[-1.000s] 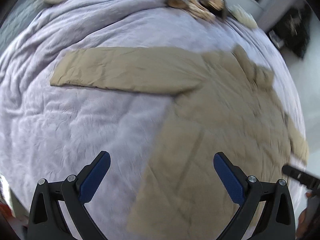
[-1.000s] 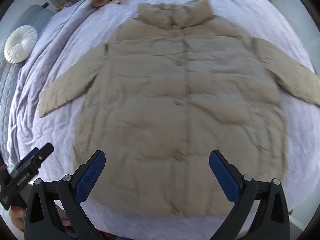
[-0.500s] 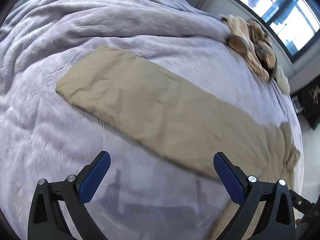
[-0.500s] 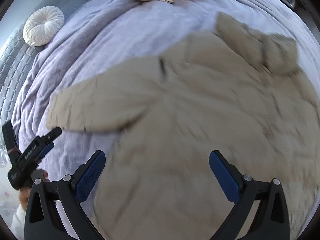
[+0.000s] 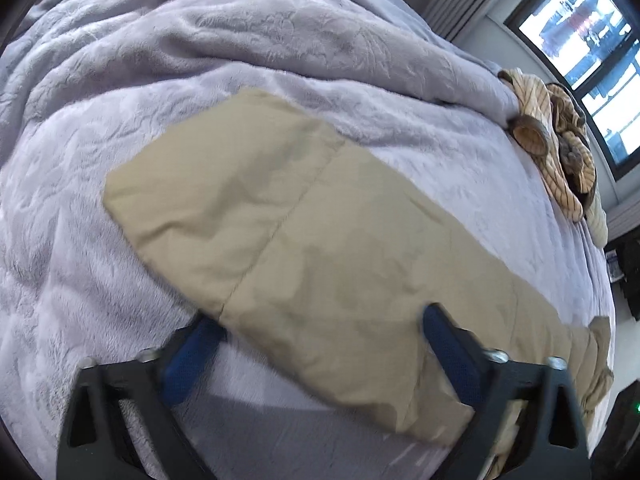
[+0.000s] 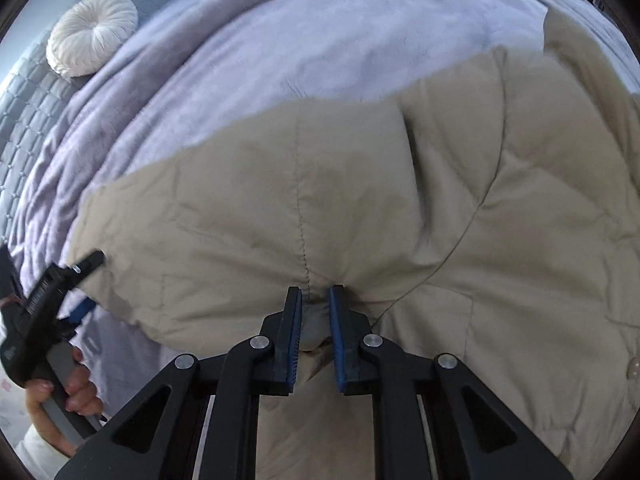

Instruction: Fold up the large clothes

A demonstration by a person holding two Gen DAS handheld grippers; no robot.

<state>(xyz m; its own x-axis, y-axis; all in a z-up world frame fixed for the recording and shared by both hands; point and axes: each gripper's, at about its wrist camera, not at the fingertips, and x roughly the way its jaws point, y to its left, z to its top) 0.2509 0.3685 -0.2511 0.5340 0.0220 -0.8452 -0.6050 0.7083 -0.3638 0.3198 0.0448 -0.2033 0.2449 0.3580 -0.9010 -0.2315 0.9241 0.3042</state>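
Left wrist view: the blanket point(image 5: 120, 208) fills the frame. The coat point(image 6: 460, 216) lies flat on it, sleeve point(image 5: 304, 256) running from 10 to 4 o'clock. The left gripper point(image 5: 316, 344) is spread wide, one finger on each side of the sleeve. The right gripper point(image 6: 314, 320) pinches coat fabric near the sleeve base. Folding appears barely begun; the sleeve fold remains.

lavender blanket point(image 5: 280, 48) covers the bed, bright window point(image 5: 592, 36) beyond, grey curtain point(image 5: 436, 12) beside.
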